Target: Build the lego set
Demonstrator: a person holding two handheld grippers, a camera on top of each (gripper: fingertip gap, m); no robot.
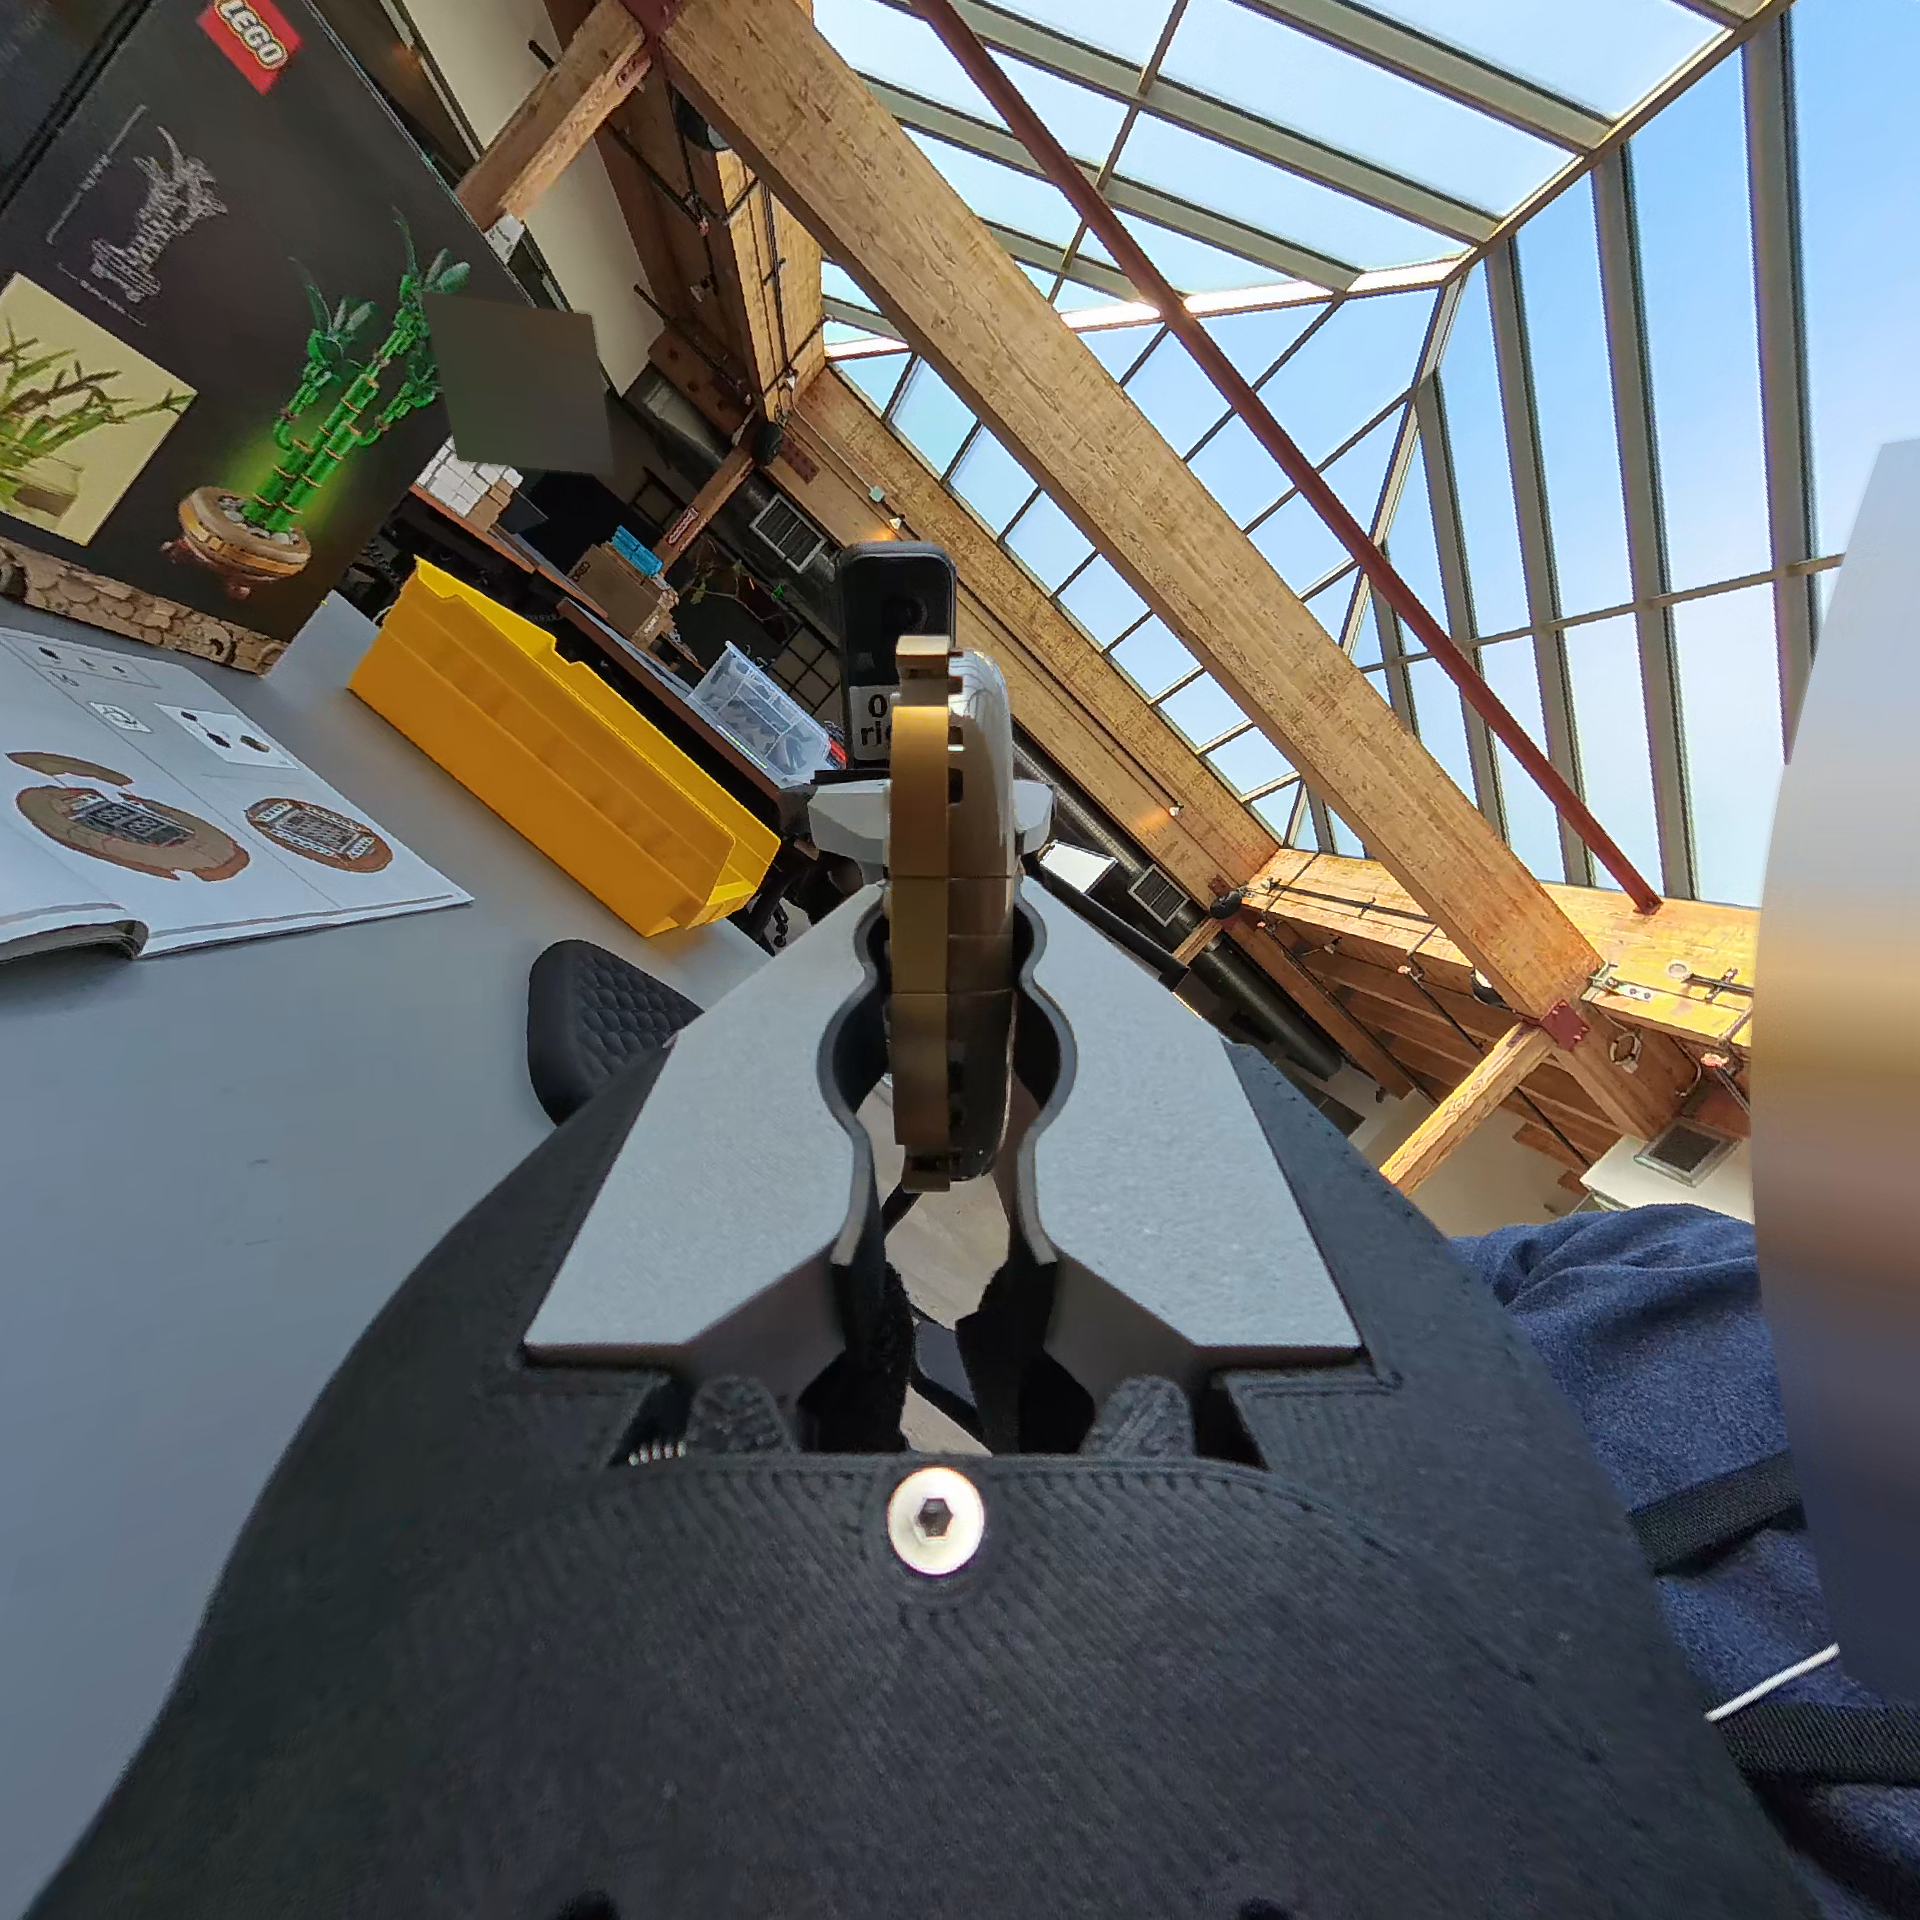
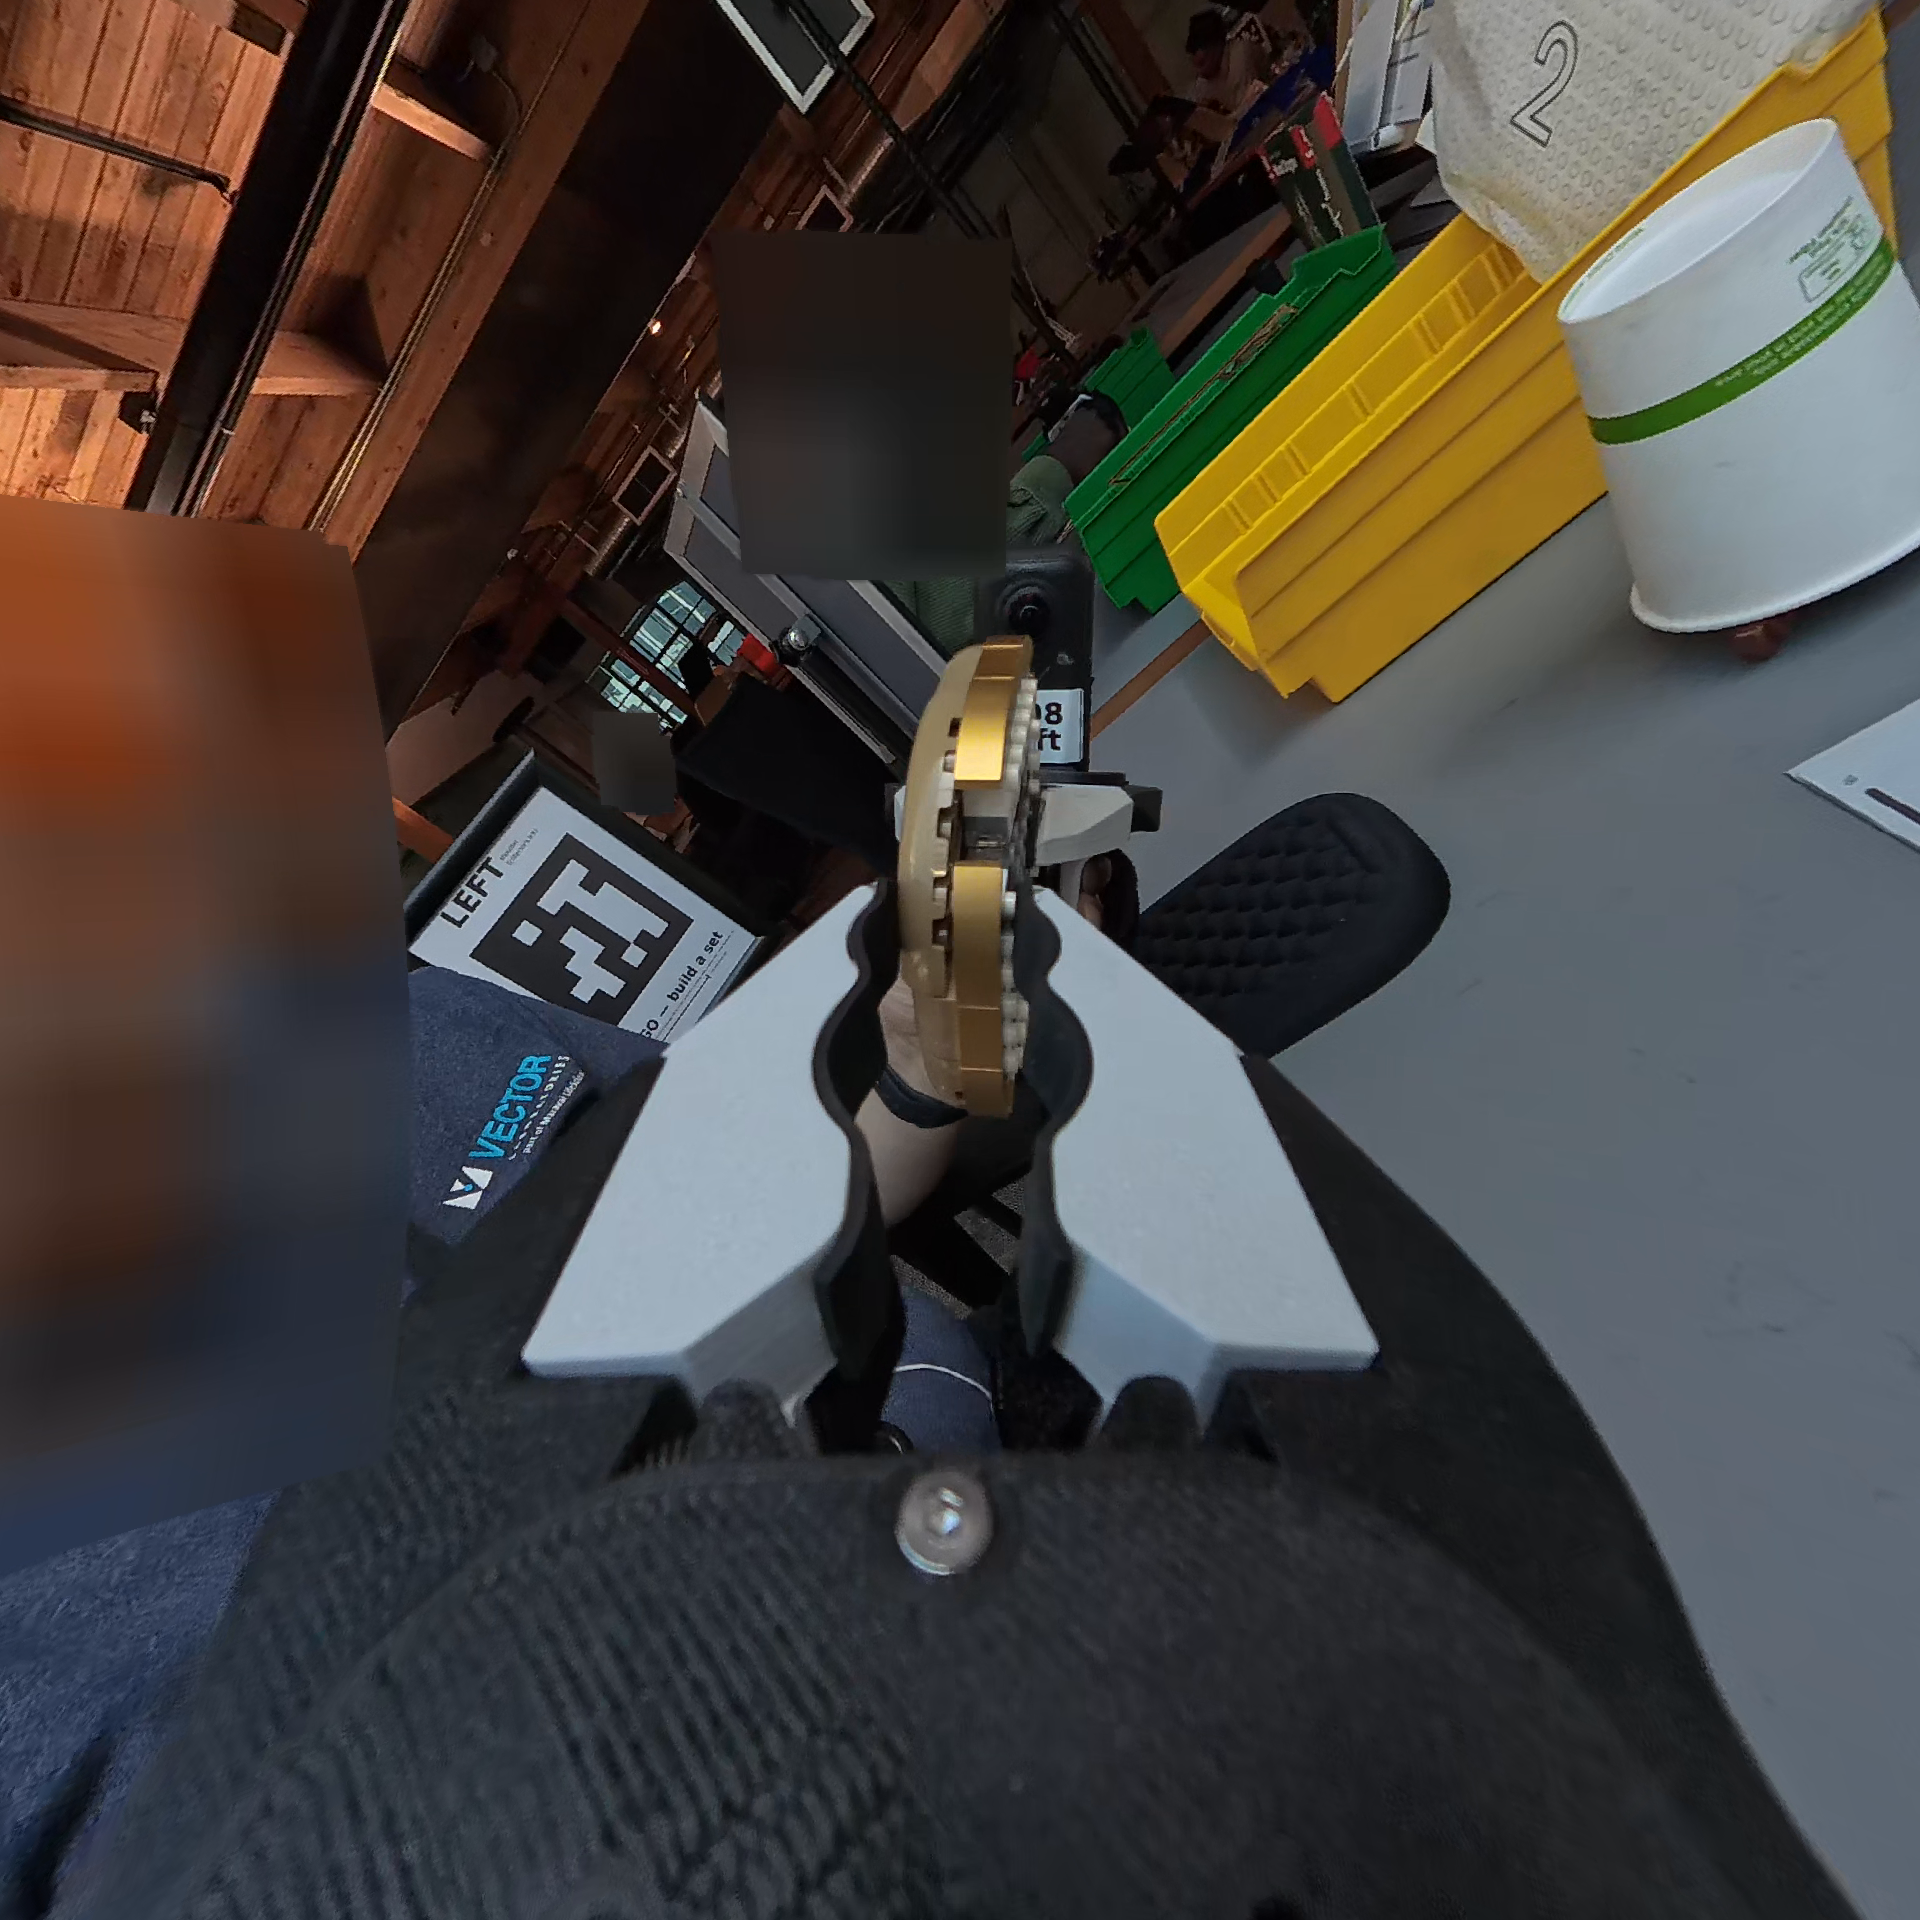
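Note:
A round gold and tan lego disc [image 1: 940, 914] is held edge-on in the air off the table's edge, between both grippers. My left gripper [image 1: 951, 935] is shut on its near rim. My right gripper [image 2: 961, 966] is shut on the same disc [image 2: 971, 883] from the opposite side, and the disc's studded face [image 2: 1023, 914] points right. The right gripper [image 1: 935, 810] shows beyond the disc in the left wrist view. The left gripper [image 2: 1081, 810] shows beyond it in the right wrist view. The open instruction booklet [image 1: 208, 821] lies on the grey table [image 1: 260, 1091].
The lego box [image 1: 208, 312] stands at the table's far left. Yellow bins [image 1: 561, 748] [image 2: 1382, 499], green bins [image 2: 1195, 436], a white cup [image 2: 1756, 395] and a numbered white bag [image 2: 1538, 114] stand on the table. A black chair back [image 2: 1288, 914] is beside the edge. A person's navy clothing [image 1: 1621, 1371] is close. My left and right fingertips are right by each other.

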